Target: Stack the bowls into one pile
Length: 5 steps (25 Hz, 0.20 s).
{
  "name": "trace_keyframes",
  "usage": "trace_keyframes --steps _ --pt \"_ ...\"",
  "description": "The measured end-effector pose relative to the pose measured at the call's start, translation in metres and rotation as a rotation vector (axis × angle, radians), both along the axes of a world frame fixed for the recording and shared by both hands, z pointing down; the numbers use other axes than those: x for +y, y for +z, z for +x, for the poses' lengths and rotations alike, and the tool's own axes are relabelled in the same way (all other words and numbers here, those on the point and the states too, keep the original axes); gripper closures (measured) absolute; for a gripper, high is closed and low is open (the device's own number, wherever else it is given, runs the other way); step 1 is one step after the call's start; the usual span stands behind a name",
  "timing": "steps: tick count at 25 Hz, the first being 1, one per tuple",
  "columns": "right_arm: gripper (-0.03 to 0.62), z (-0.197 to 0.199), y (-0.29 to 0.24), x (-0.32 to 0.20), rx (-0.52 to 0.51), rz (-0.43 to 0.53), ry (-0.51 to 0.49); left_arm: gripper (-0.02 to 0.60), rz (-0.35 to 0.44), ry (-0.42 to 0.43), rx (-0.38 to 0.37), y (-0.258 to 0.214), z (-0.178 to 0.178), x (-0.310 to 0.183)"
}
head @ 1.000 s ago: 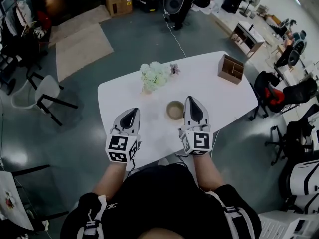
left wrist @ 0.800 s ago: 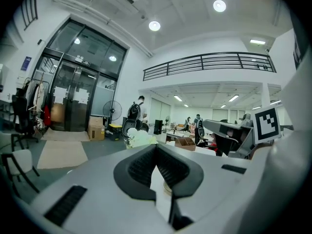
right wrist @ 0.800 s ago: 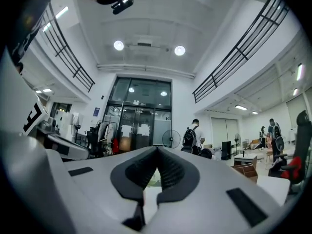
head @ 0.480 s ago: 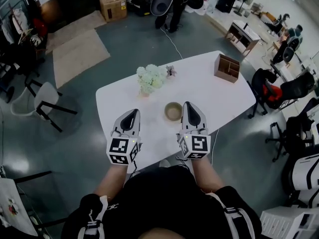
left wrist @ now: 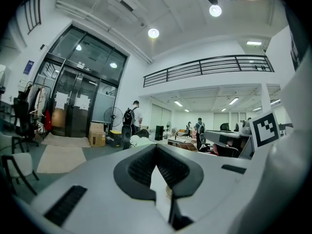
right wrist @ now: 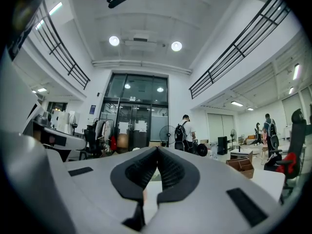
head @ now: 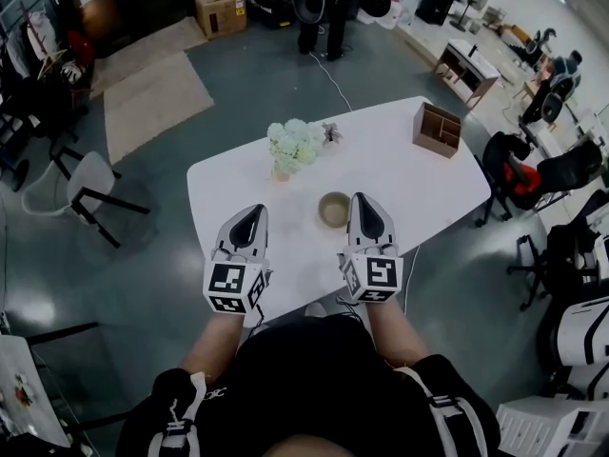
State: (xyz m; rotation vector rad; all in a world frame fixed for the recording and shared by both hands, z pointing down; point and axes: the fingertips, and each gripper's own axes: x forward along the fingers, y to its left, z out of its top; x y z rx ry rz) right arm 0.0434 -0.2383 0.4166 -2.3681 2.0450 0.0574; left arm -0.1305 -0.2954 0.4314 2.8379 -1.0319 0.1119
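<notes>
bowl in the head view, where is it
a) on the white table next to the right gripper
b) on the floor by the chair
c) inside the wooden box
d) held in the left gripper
a: the bowl sits on the white table, just beside the tip of the right gripper, which is shut with nothing in it.

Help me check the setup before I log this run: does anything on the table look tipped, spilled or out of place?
Nothing stands out. The bowl sits upright on the white table. The flowers and wooden box stand farther back, and nothing is spilled. The left gripper and right gripper are shut and empty.
</notes>
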Motion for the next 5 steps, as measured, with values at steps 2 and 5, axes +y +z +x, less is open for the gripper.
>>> trace_keyframes --steps 2,5 --pt "0.58 -0.0022 0.0007 -0.0001 -0.002 -0.004 -0.002 0.569 0.007 -0.004 0.004 -0.0016 -0.0028 -0.0003" --pt "0.58 -0.0061 0.0008 0.0002 -0.003 -0.007 -0.003 0.569 0.013 -0.008 0.004 -0.0034 -0.0069 -0.0005"
